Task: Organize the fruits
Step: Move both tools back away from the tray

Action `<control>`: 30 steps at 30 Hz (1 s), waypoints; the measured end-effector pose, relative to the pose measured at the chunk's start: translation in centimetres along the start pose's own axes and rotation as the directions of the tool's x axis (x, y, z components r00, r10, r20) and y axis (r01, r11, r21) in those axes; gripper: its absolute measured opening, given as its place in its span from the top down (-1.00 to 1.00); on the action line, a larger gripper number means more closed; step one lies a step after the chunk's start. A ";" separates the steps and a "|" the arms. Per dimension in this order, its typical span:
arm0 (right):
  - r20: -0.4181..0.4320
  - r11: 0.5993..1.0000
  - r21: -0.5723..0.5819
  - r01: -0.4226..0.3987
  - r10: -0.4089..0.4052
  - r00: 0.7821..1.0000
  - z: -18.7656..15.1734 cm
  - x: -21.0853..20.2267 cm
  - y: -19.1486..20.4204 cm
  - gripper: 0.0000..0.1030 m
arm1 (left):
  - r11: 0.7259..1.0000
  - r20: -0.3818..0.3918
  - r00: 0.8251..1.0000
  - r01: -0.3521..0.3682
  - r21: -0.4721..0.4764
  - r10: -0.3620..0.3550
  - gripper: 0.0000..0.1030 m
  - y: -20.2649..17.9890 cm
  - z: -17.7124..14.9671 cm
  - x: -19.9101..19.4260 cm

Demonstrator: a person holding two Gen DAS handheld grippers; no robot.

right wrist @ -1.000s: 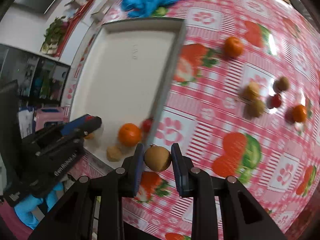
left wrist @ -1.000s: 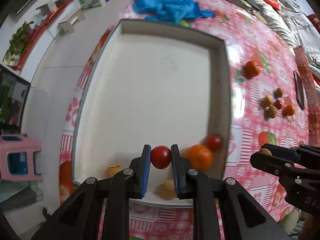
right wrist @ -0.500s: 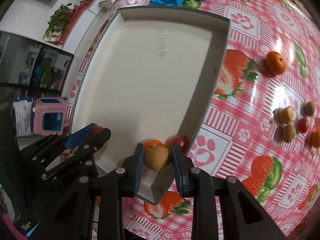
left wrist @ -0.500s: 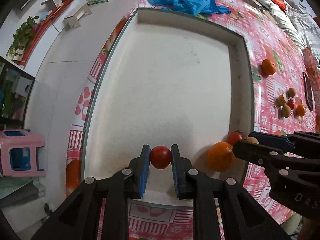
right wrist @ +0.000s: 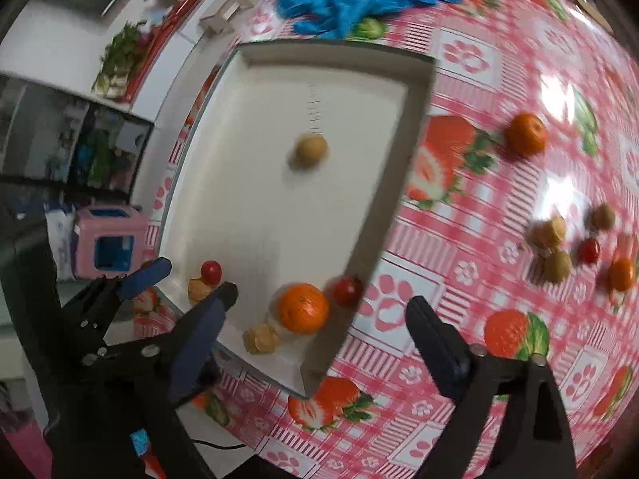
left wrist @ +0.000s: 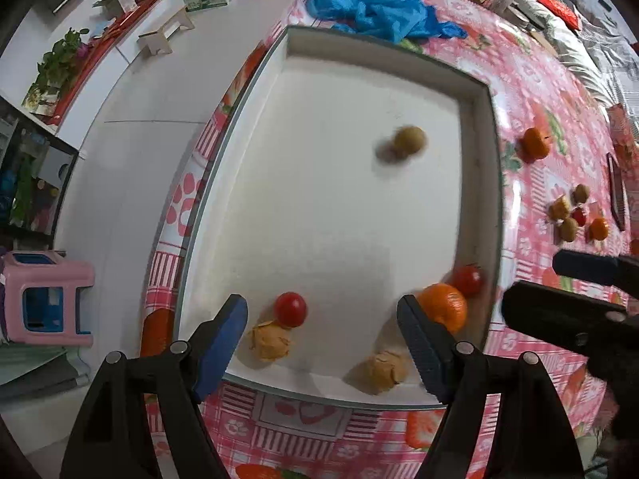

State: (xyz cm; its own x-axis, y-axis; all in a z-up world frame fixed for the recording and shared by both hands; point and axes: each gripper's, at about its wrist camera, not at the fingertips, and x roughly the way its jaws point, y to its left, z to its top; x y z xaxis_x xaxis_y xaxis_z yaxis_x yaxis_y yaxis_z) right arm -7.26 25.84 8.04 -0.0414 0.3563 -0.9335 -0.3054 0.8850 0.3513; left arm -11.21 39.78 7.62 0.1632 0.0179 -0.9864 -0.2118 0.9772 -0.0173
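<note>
A white tray [left wrist: 479,183] [right wrist: 415,92] lies on the pink tablecloth. In it are a red tomato [left wrist: 290,309] [right wrist: 210,272], an orange [left wrist: 443,306] [right wrist: 303,308], a second tomato [left wrist: 468,279] [right wrist: 348,290], two tan husked fruits [left wrist: 270,340] [left wrist: 382,367] and a blurred brown kiwi [left wrist: 408,140] [right wrist: 310,150] near the middle. My left gripper [left wrist: 321,343] is open and empty over the tray's near edge. My right gripper [right wrist: 319,339] is open and empty over the tray's near right corner.
Loose fruit lies on the cloth to the right: an orange [left wrist: 536,143] [right wrist: 526,134] and a cluster of small fruits [left wrist: 575,215] [right wrist: 575,243]. A blue plastic bag [left wrist: 375,8] lies beyond the tray. A pink stool [left wrist: 44,299] stands on the floor at left.
Both grippers have opened. The left let go of the red tomato, which now rests in the tray. The right let go of the kiwi, which is rolling across the tray.
</note>
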 end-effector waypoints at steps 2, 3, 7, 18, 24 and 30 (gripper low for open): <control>-0.009 0.997 0.070 -0.022 0.023 1.000 -0.4 -0.6 -1.9 -1.00 | 1.000 -0.001 1.000 0.001 0.012 -0.001 -0.52 -0.7 0.2 -0.4; -0.013 0.993 0.111 -0.031 0.033 0.999 -0.6 -1.0 -3.1 -1.00 | 1.000 -0.004 1.000 0.004 0.024 -0.004 -0.52 -1.2 0.2 -0.6; -0.018 0.969 0.238 -0.059 0.065 0.998 -1.9 -2.1 -7.0 -1.00 | 0.997 0.006 1.000 0.013 0.076 -0.013 -0.52 -3.6 0.0 -1.2; -0.012 0.821 0.553 -0.143 0.180 0.984 -7.3 -3.7 -15.4 -1.00 | 0.982 -0.062 0.998 0.028 0.184 -0.017 -0.52 -8.4 -2.4 -1.5; -0.089 0.781 0.623 -0.040 0.122 0.989 -11.7 -3.2 -18.2 -1.00 | 0.975 -0.074 0.997 -0.006 0.224 0.023 -0.52 -9.2 -4.3 -1.2; -0.092 0.737 0.676 -0.025 0.118 0.989 -15.3 -3.2 -20.1 -1.00 | 0.990 -0.018 0.993 -0.114 0.085 0.116 -0.52 -5.3 -3.5 -1.5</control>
State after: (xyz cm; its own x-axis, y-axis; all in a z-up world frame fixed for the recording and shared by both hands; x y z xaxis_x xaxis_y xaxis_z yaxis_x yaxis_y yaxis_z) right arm -15.54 2.27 2.85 -0.1647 0.4292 -0.8880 0.4188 0.8456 0.3310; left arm -13.66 33.81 8.62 0.1207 0.1271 -0.9845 -0.1464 0.9832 0.1090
